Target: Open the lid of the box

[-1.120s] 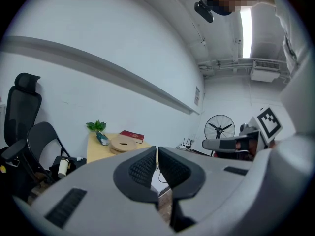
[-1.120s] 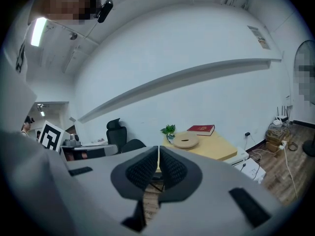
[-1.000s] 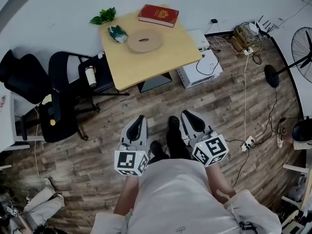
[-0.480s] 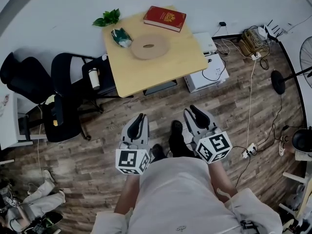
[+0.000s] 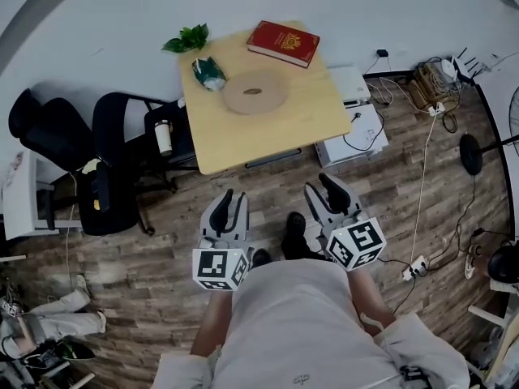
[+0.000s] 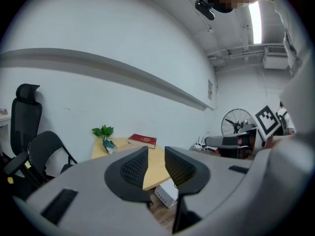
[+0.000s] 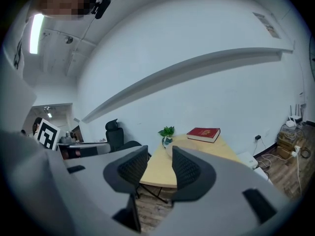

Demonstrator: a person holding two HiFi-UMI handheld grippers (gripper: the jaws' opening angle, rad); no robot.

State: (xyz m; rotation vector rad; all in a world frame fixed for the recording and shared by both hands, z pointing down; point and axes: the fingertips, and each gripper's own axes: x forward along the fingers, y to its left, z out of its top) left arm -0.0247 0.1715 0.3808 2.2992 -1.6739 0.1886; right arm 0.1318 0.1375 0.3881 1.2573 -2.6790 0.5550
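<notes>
**A:** Start close in. What are the hands doing?

**B:** Both are held low in front of the body, over the wooden floor [image 5: 162, 241], well short of the desk [image 5: 268, 132]. The left gripper [image 5: 232, 197] has its fingers [image 6: 130, 168] partly apart. They have just been opening and there is nothing between them. The right gripper [image 5: 323, 186] is the same: its fingers [image 7: 189, 168] have just been opening, stand partly apart and are empty.

**A:** And the thing to be opened?

**B:** The red box [image 5: 284, 43] lies flat on the far side of the desk, close to the wall. It sits beyond the round wooden disc [image 5: 254, 91] and to the right of the plant [image 5: 186, 39].

**A:** Which way from the fingers?

**B:** Straight ahead and well apart from both. In the head view it sits between the two grippers, a shade toward the right one. In the left gripper view it shows just left of the gap [image 6: 142, 140]. In the right gripper view it lies off to the right [image 7: 203, 133].

**A:** Its long axis?

**B:** It runs across the view, side to side and a little skewed, so a long edge faces the person. Which edge opens is too small to tell.

**A:** So which hand is nearer?

**B:** I judge the right is slightly nearer, but first both have to close the whole distance to the desk.
</notes>
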